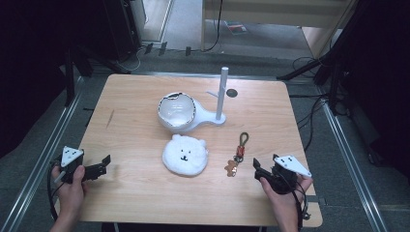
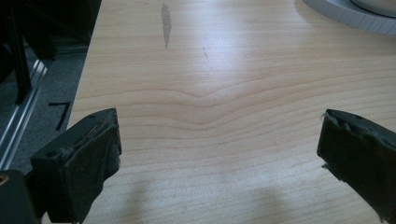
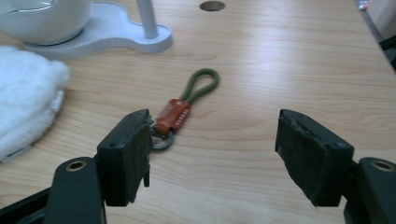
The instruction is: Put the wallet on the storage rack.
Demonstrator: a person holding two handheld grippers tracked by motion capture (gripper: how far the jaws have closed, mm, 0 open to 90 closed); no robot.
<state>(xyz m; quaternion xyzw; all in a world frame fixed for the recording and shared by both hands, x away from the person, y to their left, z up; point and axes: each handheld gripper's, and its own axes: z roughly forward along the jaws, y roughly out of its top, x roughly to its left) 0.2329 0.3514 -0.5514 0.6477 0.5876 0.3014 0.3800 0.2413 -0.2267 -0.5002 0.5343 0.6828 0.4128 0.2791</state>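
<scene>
my right claw [image 1: 257, 166] sits low over the table [image 1: 135, 96], jaws standing wide, nothing between them. the keychain [image 1: 238, 154] lies just ahead and a little to my left, beside the white plush bear pouch [image 1: 185, 154]. in the right gripper view its green loop [image 3: 201, 84] points away from me, the orange tab [image 3: 173, 114] and ring [image 3: 162, 139] run back toward my left jaw, so its long axis runs nearly along my reach. my left claw [image 1: 101, 164] is well apart at the far edge, also wide, empty. the right is plainly nearer. i judge a small shift left is needed.
</scene>
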